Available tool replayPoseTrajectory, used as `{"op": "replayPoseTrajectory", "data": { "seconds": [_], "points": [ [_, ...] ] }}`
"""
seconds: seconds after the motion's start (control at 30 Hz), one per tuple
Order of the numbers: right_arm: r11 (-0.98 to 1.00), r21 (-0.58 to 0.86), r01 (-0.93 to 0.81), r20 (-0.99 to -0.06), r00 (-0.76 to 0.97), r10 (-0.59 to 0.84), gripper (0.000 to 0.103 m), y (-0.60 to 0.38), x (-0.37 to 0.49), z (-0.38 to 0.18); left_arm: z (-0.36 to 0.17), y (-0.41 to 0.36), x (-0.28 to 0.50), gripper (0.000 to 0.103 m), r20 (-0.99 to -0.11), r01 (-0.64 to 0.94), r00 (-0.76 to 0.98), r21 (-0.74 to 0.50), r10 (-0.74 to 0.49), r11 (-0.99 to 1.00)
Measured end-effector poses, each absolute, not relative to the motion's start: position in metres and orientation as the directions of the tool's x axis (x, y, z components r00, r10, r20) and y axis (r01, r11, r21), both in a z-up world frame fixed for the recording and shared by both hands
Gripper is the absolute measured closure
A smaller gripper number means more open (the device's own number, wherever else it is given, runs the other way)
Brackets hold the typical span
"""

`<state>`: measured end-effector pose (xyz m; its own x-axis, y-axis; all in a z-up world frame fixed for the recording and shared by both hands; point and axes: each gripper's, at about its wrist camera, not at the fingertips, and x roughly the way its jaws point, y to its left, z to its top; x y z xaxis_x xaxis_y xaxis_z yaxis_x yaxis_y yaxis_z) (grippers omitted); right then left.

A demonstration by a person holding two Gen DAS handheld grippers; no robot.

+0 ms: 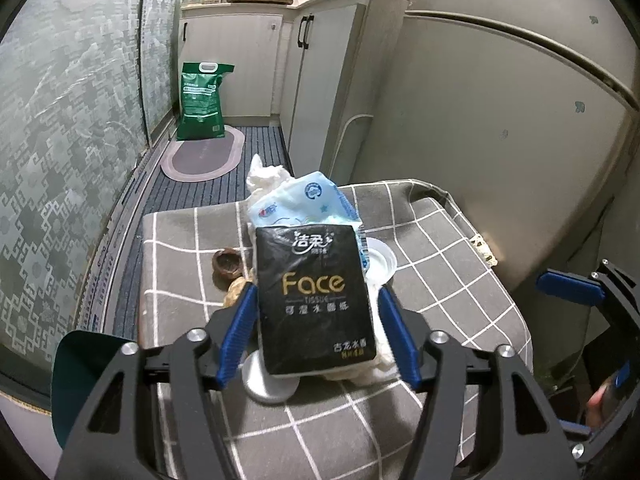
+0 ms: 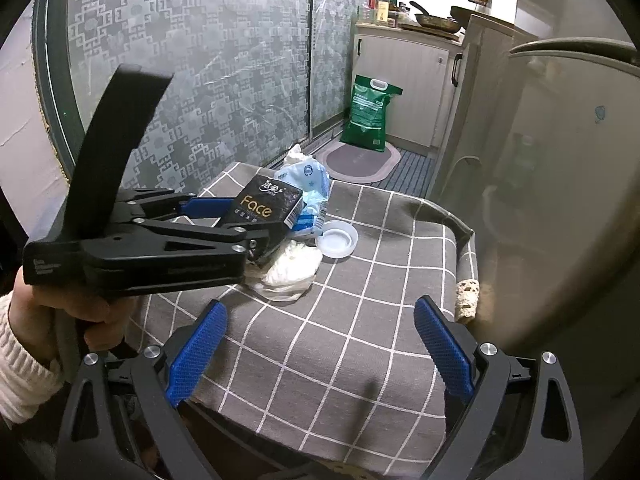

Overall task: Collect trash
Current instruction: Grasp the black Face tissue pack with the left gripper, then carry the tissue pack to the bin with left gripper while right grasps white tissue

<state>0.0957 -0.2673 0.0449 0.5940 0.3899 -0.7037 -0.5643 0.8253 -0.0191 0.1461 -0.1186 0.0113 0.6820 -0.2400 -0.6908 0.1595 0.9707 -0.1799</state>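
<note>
Left gripper (image 1: 316, 322) had its blue pads on either side of the black "Face" tissue pack (image 1: 314, 298). Left pad sat against the pack's edge; a thin gap showed at the right pad, so I couldn't tell if it was pinched or just loosely straddled. In the right wrist view the pack (image 2: 264, 206) was tilted, its near end hidden behind the left gripper (image 2: 256, 240).

Right gripper (image 2: 320, 344) stood wide open with nothing between the pads, above the near part of the table.

Pack: glossy black film, gold lettering, white script on top, creased. Just behind it lay a light blue crumpled plastic wrapper (image 1: 304, 200) with white crumpled tissue (image 1: 266, 174) at its far end. More white crumpled paper (image 2: 294, 266) lay under the pack's near right. A round white plastic lid (image 2: 337, 239) sat to the right, a brown nutshell-like piece (image 1: 227, 265) to the left.

Surface: grey tablecloth with white grid (image 2: 360, 320). Patterned frosted glass panel (image 1: 60, 160) on the left, pale fridge (image 1: 520, 140) on the right, green sack (image 1: 202, 102) on an oval mat far back by white cabinets.
</note>
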Motion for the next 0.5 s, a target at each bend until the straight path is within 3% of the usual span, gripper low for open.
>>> {"op": "replayPoseTrajectory", "data": {
  "seconds": [0.37, 0.43, 0.5],
  "points": [
    [0.819, -0.046, -0.571, -0.725, 0.584, 0.366, 0.008, -0.254, 0.099, 0.035, 0.007, -0.121, 0.157, 0.032, -0.695, 0.124, 0.703, -0.092, -0.153, 0.988],
    [0.816, -0.052, -0.576, -0.727, 0.582, 0.365, 0.012, -0.25, 0.099, 0.034, 0.006, -0.122, 0.157, 0.036, -0.693, 0.13, 0.707, -0.069, -0.141, 0.989],
    [0.812, -0.059, -0.581, -0.73, 0.58, 0.362, 0.023, -0.246, 0.1, 0.033, 0.006, -0.119, 0.156, 0.05, -0.685, 0.126, 0.716, -0.059, -0.132, 0.99]
  ]
}}
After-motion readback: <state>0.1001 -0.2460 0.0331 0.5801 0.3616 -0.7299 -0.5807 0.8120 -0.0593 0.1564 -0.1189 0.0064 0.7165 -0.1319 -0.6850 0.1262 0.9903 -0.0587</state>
